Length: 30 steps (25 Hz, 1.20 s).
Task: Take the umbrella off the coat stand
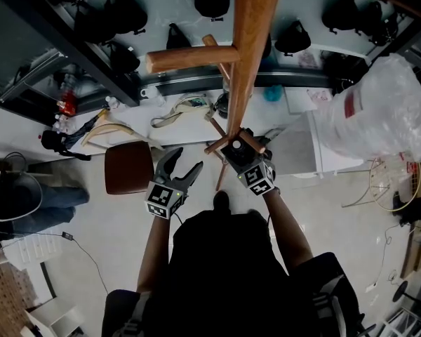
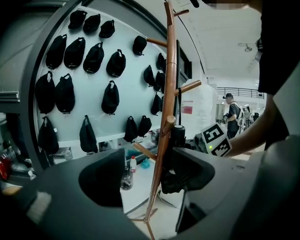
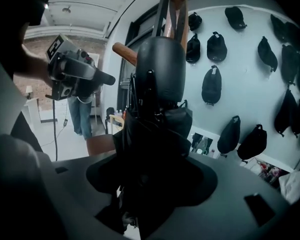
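Observation:
The wooden coat stand [image 1: 249, 62] rises just in front of me, its pegs sticking out sideways. A black folded umbrella [image 3: 157, 114] hangs against the pole and fills the gap between the jaws of my right gripper [image 3: 150, 179], which is shut on its bundled fabric. Its rounded handle [image 3: 160, 66] points up. In the head view the right gripper [image 1: 240, 147] sits at the pole. In the left gripper view the umbrella [image 2: 176, 176] shows beside the stand [image 2: 167, 109]. My left gripper [image 1: 181, 168] is open and empty, a little left of the stand.
A brown stool [image 1: 128, 167] stands left of the stand's base. Behind it is a white counter [image 1: 28, 128] with clutter. A large plastic bag [image 1: 382, 111] sits at the right. Black bags [image 2: 65, 89] hang on the wall. A person in jeans [image 3: 82, 114] stands nearby.

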Each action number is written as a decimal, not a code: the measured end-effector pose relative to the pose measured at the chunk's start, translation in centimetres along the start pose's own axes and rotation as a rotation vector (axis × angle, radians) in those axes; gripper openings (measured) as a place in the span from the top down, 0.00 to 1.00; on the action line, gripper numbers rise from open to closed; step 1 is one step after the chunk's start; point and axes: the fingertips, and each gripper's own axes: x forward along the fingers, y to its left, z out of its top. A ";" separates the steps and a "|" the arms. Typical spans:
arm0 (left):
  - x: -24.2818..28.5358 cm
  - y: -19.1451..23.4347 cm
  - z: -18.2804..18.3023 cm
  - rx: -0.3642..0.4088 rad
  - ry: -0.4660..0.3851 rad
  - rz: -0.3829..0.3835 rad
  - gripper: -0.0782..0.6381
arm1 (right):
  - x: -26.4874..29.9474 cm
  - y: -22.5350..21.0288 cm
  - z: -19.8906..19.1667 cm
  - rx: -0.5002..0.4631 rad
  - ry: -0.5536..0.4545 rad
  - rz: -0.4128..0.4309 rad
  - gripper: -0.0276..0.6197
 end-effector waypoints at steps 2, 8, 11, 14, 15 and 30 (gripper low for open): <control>0.0 0.0 0.2 0.004 -0.004 0.003 0.48 | -0.1 0.1 0.1 0.012 -0.001 0.007 0.55; -0.2 -0.2 0.8 0.018 -0.023 0.011 0.49 | -0.5 -0.1 1.0 0.032 -0.015 0.012 0.57; -0.4 -0.4 0.9 0.025 -0.029 0.011 0.49 | -0.7 -0.1 1.4 0.038 0.005 0.008 0.57; -0.4 -0.5 1.0 0.028 -0.035 0.013 0.49 | -1.0 -0.3 2.0 0.033 0.004 0.002 0.57; -0.4 -0.6 1.1 0.029 -0.037 0.013 0.50 | -1.1 -0.3 2.2 0.029 0.003 0.000 0.57; -0.6 -1.5 1.9 0.035 -0.051 0.003 0.50 | -2.9 -1.0 4.0 0.012 -0.006 -0.029 0.58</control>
